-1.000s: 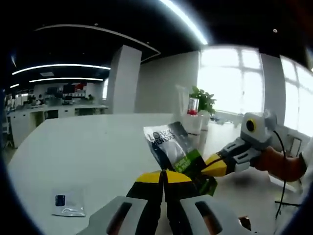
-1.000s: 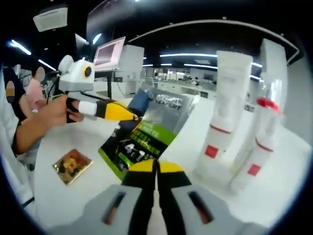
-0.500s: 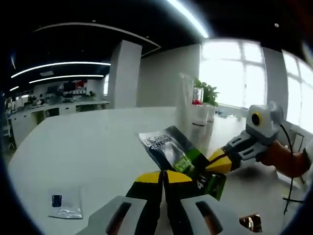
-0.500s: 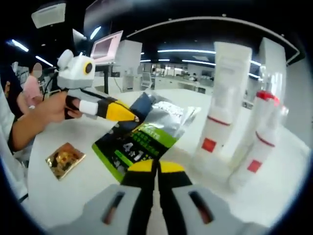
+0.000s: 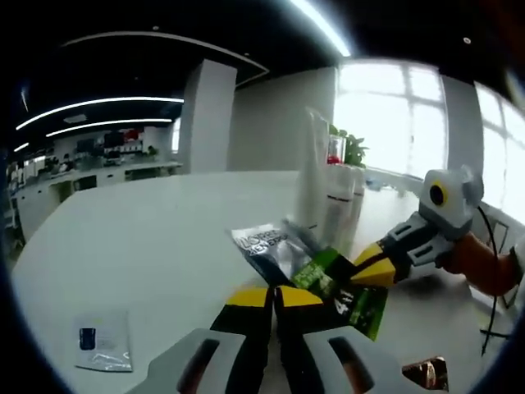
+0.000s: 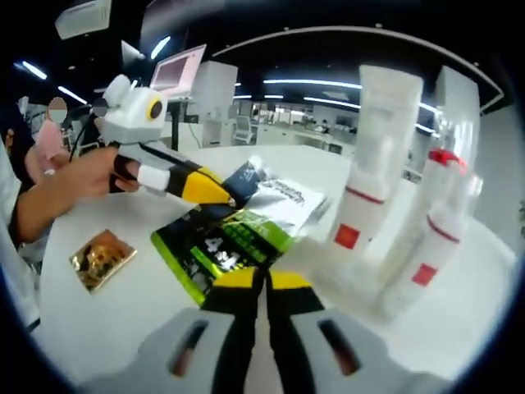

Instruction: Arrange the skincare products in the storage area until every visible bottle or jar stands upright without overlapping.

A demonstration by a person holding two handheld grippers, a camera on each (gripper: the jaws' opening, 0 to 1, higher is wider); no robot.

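Just above the surface [image 6: 98,328], both hand-held grippers, left [image 5: 273,295] & right [image 6: 263,279], pinch the sachet [image 6: 234,238] closed-jawed, prob. lowering it flat near the upright tubes [image 6: 373,189].

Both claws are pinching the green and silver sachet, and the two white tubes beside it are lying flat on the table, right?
Not quite. The tubes stand upright, as the right gripper view shows. Both the left claw and right claw do pinch the sachet.
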